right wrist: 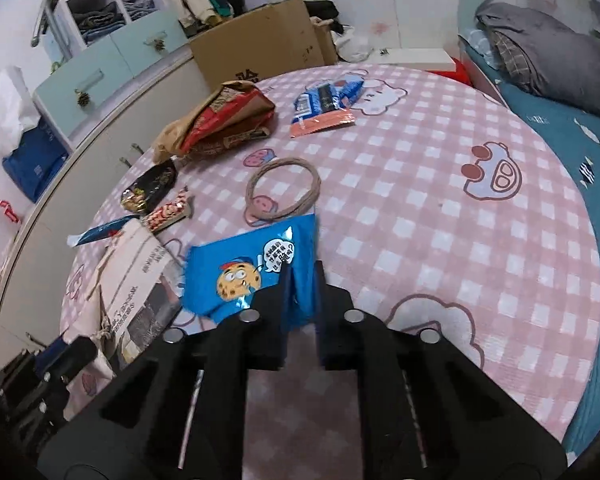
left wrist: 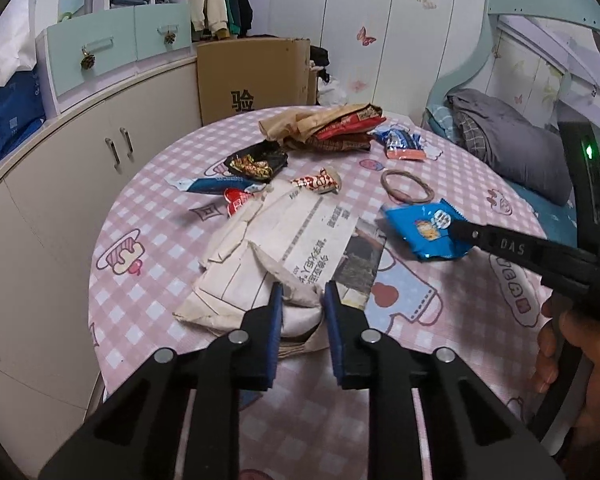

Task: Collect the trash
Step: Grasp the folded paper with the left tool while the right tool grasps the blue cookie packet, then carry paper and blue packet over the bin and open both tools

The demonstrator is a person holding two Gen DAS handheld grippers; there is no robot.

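Two tools working over the pink checked counter (right wrist: 440,208): left tool (left wrist: 300,300) clamping down on a crumpled fold of the large paper bag (left wrist: 260,248) lying at the near edge; right tool (right wrist: 303,280) pinching the blue cookie wrapper (right wrist: 252,268), just beside the string ring (right wrist: 282,190).

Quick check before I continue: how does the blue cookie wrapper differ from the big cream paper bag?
The glossy blue foil cookie wrapper is small; the crumpled cream paper bag with printed text is far larger and matte. The wrapper is pinched at one edge by the right gripper; the bag's torn flap sits between the left gripper fingers. Both lie on the pink checked tablecloth.
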